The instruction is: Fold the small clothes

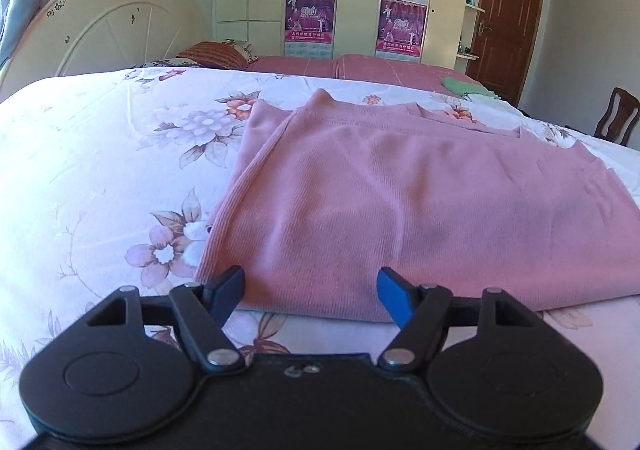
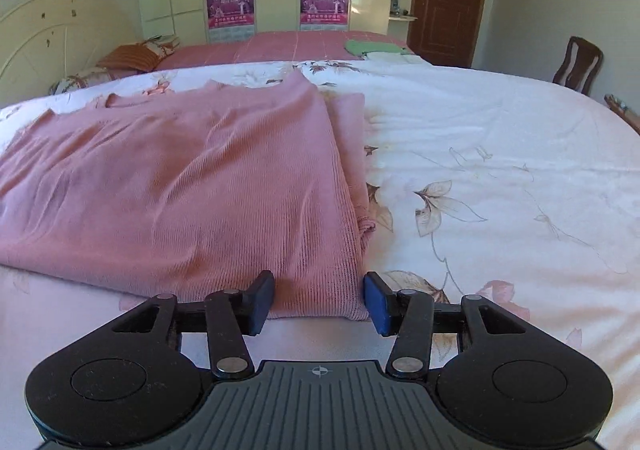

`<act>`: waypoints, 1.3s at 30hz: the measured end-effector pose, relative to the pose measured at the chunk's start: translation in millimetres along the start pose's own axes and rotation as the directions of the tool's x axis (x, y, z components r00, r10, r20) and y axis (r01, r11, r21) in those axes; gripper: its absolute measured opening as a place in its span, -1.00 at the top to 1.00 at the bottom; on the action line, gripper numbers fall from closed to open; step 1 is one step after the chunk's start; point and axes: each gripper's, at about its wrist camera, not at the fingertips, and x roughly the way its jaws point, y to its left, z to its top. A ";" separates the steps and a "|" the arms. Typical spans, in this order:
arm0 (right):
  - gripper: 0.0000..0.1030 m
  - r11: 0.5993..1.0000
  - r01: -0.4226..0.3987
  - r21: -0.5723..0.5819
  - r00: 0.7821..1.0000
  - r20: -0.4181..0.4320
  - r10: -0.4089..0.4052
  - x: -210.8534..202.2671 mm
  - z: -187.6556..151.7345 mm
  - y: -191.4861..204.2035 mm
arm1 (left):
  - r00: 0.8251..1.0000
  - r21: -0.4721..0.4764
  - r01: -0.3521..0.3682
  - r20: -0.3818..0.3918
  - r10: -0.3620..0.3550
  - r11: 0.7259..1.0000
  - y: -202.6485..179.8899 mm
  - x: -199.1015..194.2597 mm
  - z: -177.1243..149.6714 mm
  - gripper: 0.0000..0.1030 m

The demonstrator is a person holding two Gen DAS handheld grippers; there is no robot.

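Pink ribbed knit top [image 1: 400,210] lies folded and flat on the white bed sheet with big flowers [image 1: 100,170]. The left gripper [image 1: 311,292] sits at the near edge of the top, by its left corner, with its fingers spread wide and holding nothing. The right gripper [image 2: 319,300] sits at the near right corner [image 2: 344,306], its fingers spread too, one on each side of the cloth edge
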 end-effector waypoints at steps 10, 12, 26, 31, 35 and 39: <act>0.02 1.000 0.019 0.014 0.998 0.060 -0.019 -16.6 -10.7 4.6 | 0.999 0.042 -0.006 -0.031 0.007 0.999 -1.2 6.1 -1.8 -0.42; 0.02 1.000 0.026 -0.003 0.997 0.070 -0.026 -18.6 -12.3 6.8 | 1.000 0.048 -0.006 -0.030 0.008 0.999 -1.7 6.4 -2.0 -0.43; 0.02 0.997 0.030 0.066 0.996 0.077 -0.035 -38.4 -6.4 -0.5 | 1.000 -0.126 0.004 -0.015 -0.006 0.992 28.6 -29.1 -8.0 -0.36; 0.02 0.999 0.010 0.053 0.994 0.106 -0.015 -48.1 1.2 1.6 | 0.976 -0.487 0.194 0.008 -0.218 0.852 61.7 -27.2 -29.9 -0.03; 0.05 0.993 -0.097 0.061 0.988 0.124 0.089 -45.3 8.4 12.6 | 0.968 -0.648 0.237 0.096 -0.231 0.724 74.5 -3.2 -26.4 -0.02; 0.62 0.967 -0.226 0.120 0.971 0.105 0.214 -26.7 24.2 30.6 | 0.957 -0.710 0.285 0.182 -0.224 0.644 78.6 24.0 -17.3 -0.12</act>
